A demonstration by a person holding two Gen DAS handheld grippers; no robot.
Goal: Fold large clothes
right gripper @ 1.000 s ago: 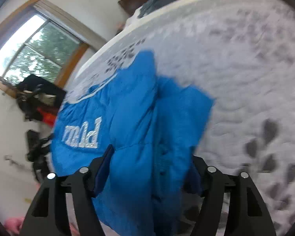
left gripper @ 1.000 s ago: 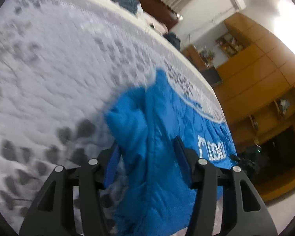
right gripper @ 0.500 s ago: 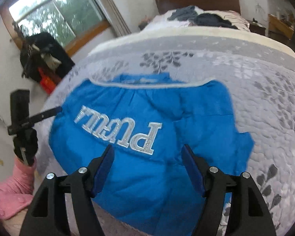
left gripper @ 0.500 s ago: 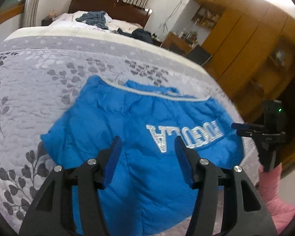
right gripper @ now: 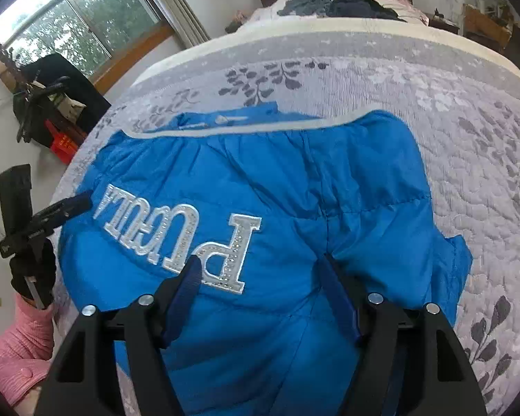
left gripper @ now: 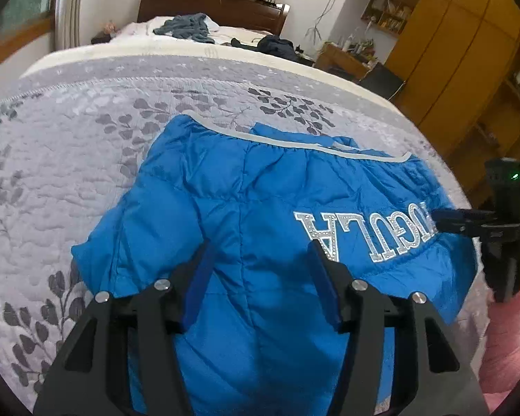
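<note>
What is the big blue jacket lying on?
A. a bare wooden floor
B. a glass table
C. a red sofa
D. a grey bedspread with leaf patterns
D: the blue jacket lies spread on the grey bedspread printed with dark leaves, seen in both wrist views.

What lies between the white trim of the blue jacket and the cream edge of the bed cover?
Only bare grey leaf-patterned quilt lies between the white trim of the blue jacket and the cream edge, in the right wrist view.

Soft daylight from the window (right gripper: 76,34) (fisheye-bent edges), sharp, mild glare top-left.
</note>
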